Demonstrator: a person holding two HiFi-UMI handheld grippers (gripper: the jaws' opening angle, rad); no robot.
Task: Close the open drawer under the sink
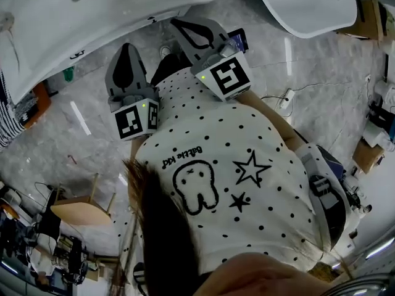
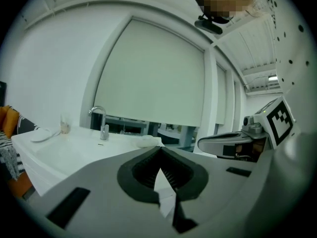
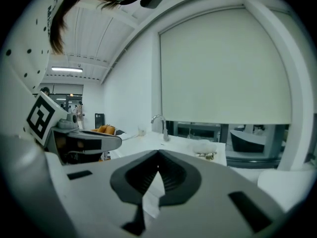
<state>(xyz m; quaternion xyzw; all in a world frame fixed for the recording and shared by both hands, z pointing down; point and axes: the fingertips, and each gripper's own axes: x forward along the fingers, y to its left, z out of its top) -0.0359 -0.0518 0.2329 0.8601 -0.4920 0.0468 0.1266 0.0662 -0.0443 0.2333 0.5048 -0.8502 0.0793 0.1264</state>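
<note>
Shirt (image 1: 247, 140): white with black dots, fills the lower head view
Left hand-held gripper (image 2: 160, 151): raised in front of the chest, jaws closed tip to tip, nothing between them
Right hand-held gripper (image 3: 158, 155): beside the left one and apart from it, jaws likewise pressed together and empty
Floor (image 1: 55, 140): grey marbled, below both
Sink (image 1: 123, 11): white, ahead of both tips
Faucet (image 2: 101, 122): upright at the sink's back edge
Drawer: under the sink, out of sight in every view
Blind (image 3: 223, 68): pale, lowered over the window behind the sink
</note>
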